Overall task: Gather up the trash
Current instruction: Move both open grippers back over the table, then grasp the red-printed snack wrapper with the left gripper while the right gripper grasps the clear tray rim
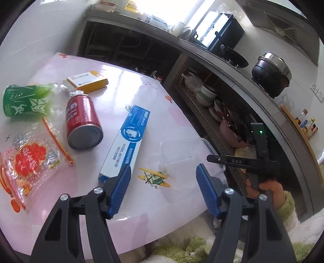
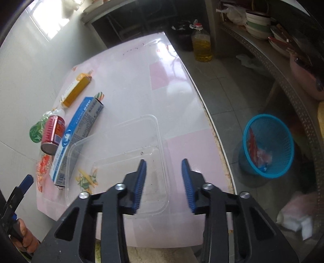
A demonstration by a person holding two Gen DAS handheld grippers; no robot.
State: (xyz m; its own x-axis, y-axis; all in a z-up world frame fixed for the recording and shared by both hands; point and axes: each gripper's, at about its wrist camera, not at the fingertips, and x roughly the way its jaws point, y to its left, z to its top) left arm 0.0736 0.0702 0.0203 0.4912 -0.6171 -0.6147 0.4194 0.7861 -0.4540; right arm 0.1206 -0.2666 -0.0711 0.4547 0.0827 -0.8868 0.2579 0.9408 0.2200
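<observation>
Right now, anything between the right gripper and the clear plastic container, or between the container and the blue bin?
Nothing visible. The right gripper is open directly above the clear plastic container, which lies alone at the table edge. The blue bin stands on bare floor beside the table; the toothpaste box lies on the far side.

Grey tiled floor (image 2: 232,85), bright window (image 1: 172,10) (overexposed), concrete counter (image 1: 202,52).

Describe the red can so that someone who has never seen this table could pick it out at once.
Start at the pink table and look at the cluster of litter on its wall side. Among it, the red can lies on its side between the long blue and white box and the green-labelled bottle. It is the only metal cylinder there, its grey base turned toward the left wrist camera.
</observation>
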